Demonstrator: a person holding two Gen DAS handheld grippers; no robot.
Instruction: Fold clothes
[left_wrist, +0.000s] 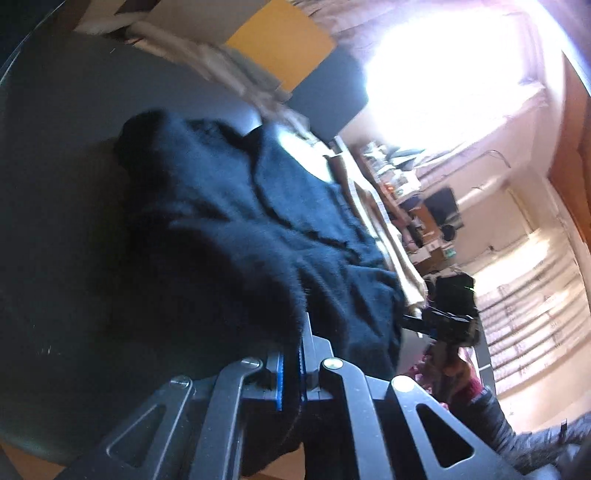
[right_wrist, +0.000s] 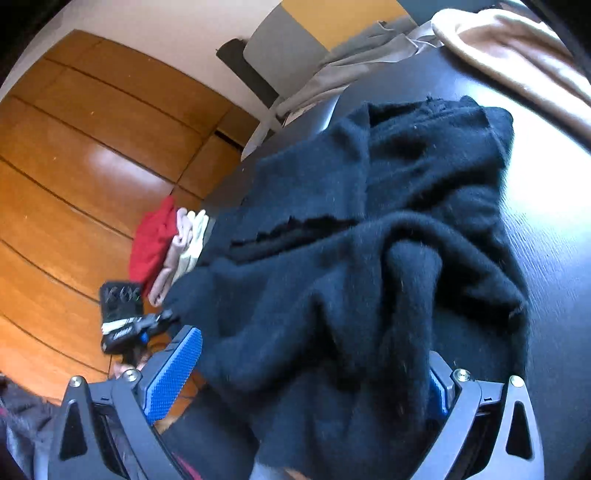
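My left hand-held gripper (left_wrist: 291, 363) has its blue pads pressed nearly together, pinching a fold of the dark navy fuzzy garment (left_wrist: 236, 221). The garment lies bunched on the dark table (left_wrist: 66, 155), and bare tabletop opens wide on the camera's left side of the cloth. My right hand-held gripper (right_wrist: 314, 369) stands wide open, pads well apart, with the garment (right_wrist: 369, 240) draped between them; I can't tell whether either pad touches it. A ragged hem (right_wrist: 295, 227) runs across the middle of the cloth. Beige clothing (right_wrist: 517, 55) lies near the table's far edge. A red and pale clothes pile (right_wrist: 166, 243) sits beyond the table edge, over the wooden floor (right_wrist: 74, 166).
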